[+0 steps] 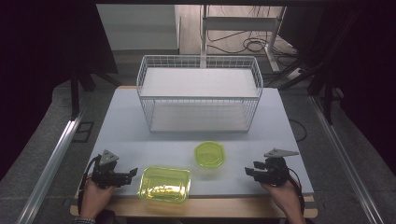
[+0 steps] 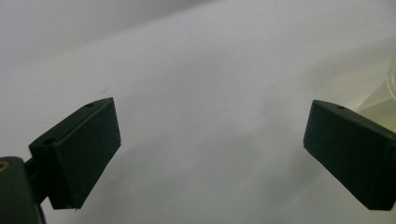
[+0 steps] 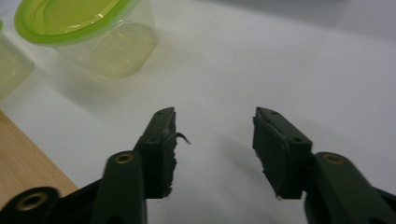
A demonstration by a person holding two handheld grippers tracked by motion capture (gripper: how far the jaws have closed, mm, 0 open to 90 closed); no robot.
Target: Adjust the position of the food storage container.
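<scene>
The room is dim: dark curtains hang at both sides, grey floor runs around the table, and metal rails lie along the floor on either flank. Beyond the far edge stand the white legs of another frame, with black cables coiled on the floor beside them.

The table has a pale grey-white top with a bare wooden strip along the person's edge. Taking the wire rack as the landmark: it is a white two-level wire basket shelf standing at the far middle of the table, both levels lined with white boards.

Nearer the person than the rack, and slightly left of its centre, the rectangular container in yellow-green plastic sits at the wooden edge. The round container, clear with a green lid, sits between that one and the rack, just right of the rectangular one; it also shows at the upper left of the right gripper view.

The left gripper lies well left of the rack's front corner, held in a hand, its jaws spread wide over bare tabletop. The right gripper lies off the rack's right front corner, jaws parted with nothing between them.
</scene>
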